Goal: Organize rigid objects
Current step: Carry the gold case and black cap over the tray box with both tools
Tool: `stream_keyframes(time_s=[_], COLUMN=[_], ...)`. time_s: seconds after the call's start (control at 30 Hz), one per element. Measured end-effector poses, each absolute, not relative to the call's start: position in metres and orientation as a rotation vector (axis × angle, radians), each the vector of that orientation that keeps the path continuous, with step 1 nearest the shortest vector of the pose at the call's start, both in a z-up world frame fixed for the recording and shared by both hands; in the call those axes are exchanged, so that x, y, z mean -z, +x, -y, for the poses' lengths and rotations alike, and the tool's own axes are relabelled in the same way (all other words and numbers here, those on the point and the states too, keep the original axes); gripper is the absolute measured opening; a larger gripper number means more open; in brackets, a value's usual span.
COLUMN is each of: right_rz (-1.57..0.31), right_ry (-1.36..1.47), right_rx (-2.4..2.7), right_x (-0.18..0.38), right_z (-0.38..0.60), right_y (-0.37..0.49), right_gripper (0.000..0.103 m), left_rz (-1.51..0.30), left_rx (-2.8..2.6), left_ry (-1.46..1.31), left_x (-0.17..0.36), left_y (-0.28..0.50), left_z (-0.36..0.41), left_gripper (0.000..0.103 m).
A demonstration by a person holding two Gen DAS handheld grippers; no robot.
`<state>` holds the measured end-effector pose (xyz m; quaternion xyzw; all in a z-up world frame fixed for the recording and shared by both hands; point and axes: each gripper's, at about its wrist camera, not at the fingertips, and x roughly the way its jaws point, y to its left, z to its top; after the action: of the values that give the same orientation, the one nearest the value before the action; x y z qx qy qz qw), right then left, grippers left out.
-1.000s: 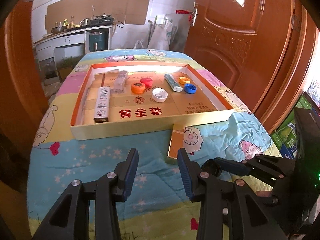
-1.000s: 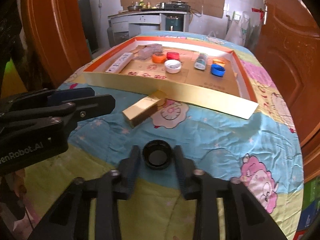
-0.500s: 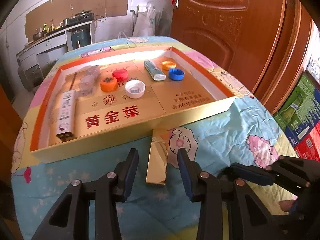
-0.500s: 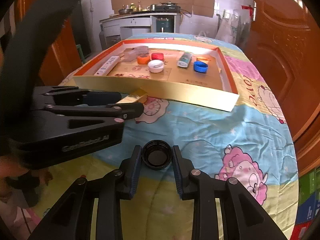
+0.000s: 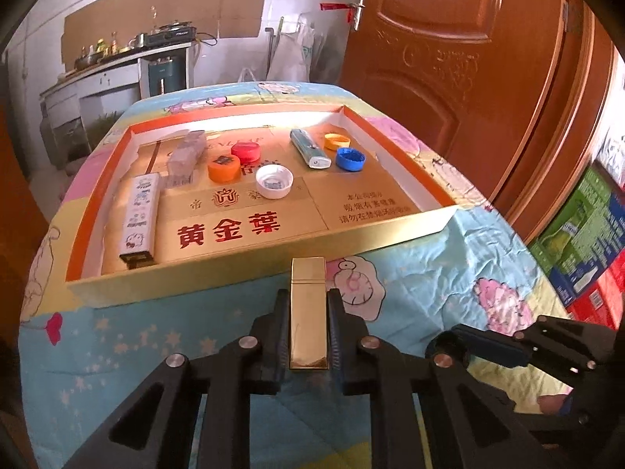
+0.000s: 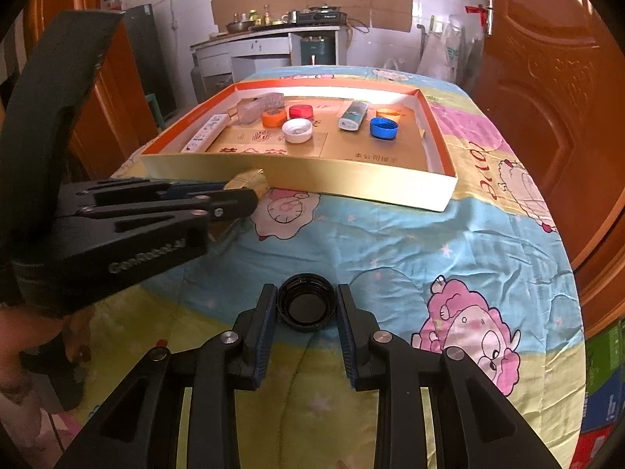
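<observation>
My left gripper [image 5: 308,305] is shut on a gold box [image 5: 308,312] that lies lengthwise between its fingers, just in front of the shallow gold tray [image 5: 242,269]. My right gripper [image 6: 306,305] is shut on a black bottle cap [image 6: 306,306], held open side up above the quilt. The tray holds an orange cap [image 5: 223,167], a red cap [image 5: 245,152], a white cap [image 5: 274,182], a blue cap [image 5: 350,158], a clear box [image 5: 186,155], a white patterned box [image 5: 140,217] and a teal tube [image 5: 309,148]. The left gripper also shows in the right wrist view [image 6: 238,195].
The tray sits on a cartoon-print quilt [image 6: 390,242] over a table. A wooden door [image 5: 449,47] stands at the right, with cartons [image 5: 586,234] on the floor beside it. A kitchen counter [image 5: 117,62] stands at the back.
My left gripper has moved forward around the gold box and shut on it. My right gripper still holds the black cap and has hardly moved.
</observation>
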<state>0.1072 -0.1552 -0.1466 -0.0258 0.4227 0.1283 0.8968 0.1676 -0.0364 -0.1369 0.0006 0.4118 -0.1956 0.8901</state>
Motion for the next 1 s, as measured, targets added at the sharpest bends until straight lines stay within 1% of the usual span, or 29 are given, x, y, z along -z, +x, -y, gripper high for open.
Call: stream_keyframes(time_s=[0.6, 1.0], right_rz=[-0.793, -0.733], right_ry=[-0.064, -0.088], right_rx=[-0.257, -0.257], right_x=[0.108, 0.082], right_z=[0.158, 0.157], right_y=[0.112, 0.131], right_gripper=[0.03, 0.03], left_rz=[-0.766, -0.734], left_rx=[0.406, 0.383], left_ry=[-0.073, -0.089], left_x=[0.086, 0.069], left_y=[0.146, 0.154], left_z=[0.017, 0.009], left_gripper=[0.018, 0.018])
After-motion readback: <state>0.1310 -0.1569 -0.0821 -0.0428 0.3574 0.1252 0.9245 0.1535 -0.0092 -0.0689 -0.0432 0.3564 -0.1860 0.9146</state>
